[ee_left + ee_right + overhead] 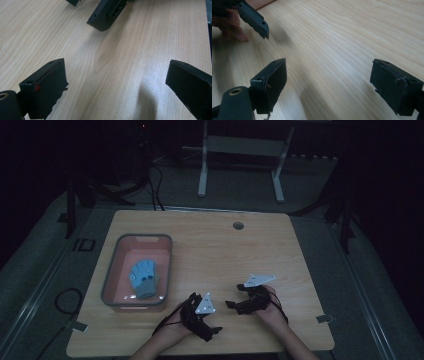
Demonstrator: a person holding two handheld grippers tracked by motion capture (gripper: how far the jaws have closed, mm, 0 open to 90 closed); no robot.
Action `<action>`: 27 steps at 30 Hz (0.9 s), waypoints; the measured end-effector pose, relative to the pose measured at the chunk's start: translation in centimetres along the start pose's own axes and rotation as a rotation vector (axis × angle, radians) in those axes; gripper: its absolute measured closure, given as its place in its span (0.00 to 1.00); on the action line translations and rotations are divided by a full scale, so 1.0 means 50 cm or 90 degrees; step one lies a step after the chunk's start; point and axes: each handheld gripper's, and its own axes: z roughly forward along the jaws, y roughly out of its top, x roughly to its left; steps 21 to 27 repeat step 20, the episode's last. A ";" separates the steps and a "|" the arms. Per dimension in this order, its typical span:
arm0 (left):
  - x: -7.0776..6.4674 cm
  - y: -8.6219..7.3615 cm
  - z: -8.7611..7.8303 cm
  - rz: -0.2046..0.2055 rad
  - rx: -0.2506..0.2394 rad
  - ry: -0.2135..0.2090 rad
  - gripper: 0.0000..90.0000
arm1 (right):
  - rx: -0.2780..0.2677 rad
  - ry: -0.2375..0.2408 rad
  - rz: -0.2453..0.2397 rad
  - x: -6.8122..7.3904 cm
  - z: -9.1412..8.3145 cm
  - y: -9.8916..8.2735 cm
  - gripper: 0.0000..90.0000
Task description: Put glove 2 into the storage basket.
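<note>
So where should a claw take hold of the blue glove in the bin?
Probably from above, pinching the grey cuff of the blue glove. It lies flat in the pink bin, whose walls block any side approach. The left claw is nearer.

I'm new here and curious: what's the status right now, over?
Left gripper and right gripper open, holding nothing, low over table. Blue glove lying in bin. Nothing between grippers and bin.

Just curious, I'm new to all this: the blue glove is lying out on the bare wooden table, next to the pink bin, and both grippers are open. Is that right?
Not quite. The high view shows the blue glove inside the pink bin, not on the wooden table. The rest holds: the left gripper and right gripper are both open.
</note>
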 end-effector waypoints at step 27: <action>-0.004 -0.012 -0.003 0.006 -0.008 -0.002 0.04 | -0.018 -0.040 -0.007 -0.004 -0.010 -0.015 0.15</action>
